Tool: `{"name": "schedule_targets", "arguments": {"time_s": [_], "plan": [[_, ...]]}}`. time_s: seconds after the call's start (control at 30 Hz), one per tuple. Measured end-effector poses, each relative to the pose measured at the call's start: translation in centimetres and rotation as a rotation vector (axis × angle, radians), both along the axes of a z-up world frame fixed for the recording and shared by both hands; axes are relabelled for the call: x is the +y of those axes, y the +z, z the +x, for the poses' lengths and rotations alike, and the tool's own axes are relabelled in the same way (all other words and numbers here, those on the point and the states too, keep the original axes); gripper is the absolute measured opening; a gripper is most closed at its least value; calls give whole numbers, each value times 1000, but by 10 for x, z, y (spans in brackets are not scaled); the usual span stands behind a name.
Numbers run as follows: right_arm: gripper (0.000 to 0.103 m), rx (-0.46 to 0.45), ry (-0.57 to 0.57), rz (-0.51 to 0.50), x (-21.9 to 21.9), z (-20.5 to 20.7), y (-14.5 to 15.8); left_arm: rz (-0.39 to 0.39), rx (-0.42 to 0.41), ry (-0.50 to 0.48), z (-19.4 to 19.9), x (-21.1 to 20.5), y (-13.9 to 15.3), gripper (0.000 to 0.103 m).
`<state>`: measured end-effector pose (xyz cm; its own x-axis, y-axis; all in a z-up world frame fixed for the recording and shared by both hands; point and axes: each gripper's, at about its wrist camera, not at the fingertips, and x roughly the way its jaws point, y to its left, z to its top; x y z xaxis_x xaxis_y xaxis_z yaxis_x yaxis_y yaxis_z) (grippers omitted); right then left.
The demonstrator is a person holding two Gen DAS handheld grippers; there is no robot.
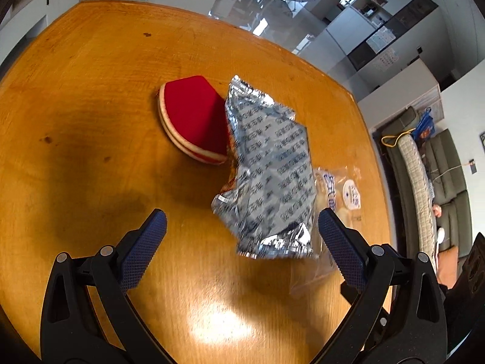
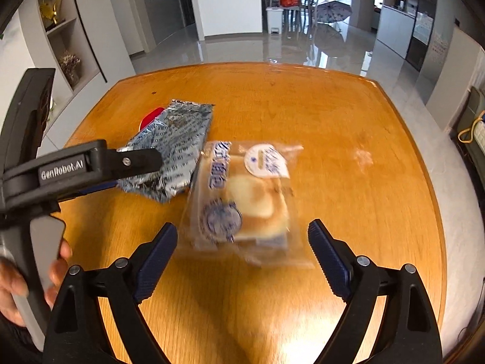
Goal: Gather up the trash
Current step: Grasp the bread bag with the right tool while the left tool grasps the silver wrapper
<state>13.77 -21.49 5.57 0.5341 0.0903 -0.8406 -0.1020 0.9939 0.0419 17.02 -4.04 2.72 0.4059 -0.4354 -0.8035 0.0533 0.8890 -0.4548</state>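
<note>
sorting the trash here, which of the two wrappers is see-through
The clear bread bag, lying in front of the right gripper; bread shows through it. The other, the silver foil wrapper, is opaque and crinkled.

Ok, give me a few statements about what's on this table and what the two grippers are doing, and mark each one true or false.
1. The silver foil wrapper partly covers the red paddle. True.
2. The left gripper is clamped on the foil wrapper. False: its jaws stand open.
3. The clear bread bag lies right beside the foil wrapper. True.
4. The right gripper holds the bread bag. False: its jaws are open, nothing gripped.
5. The wooden table is blue. False: it is orange-brown.
</note>
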Motion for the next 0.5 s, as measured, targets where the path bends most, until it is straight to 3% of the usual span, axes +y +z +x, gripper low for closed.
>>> {"name": "schedule_targets", "arguments": {"time_s": [0.03, 0.07, 0.17, 0.3, 0.37, 0.47, 0.5], "plan": [[88, 3, 0, -19, 3, 6, -1, 2, -10, 6, 1, -1, -1, 91], [88, 2, -3, -40, 6, 12, -4, 4, -13, 6, 1, -1, -1, 77], [89, 14, -8, -56, 9, 22, -13, -12, 6, -25, 5, -5, -6, 46], [90, 30, -21, -59, 7, 27, -21, -7, -8, -54, 4, -6, -3, 31], [91, 56, -18, -41, 3, 31, -28, -34, -21, -67, -1, -3, 1, 17], [89, 118, -30, 80, -9, 36, -37, -71, -26, -79, -8, 3, 6, 16], [84, 137, -32, 134, -13, 36, -40, -77, -26, -81, -9, 4, 6, 16]]}}
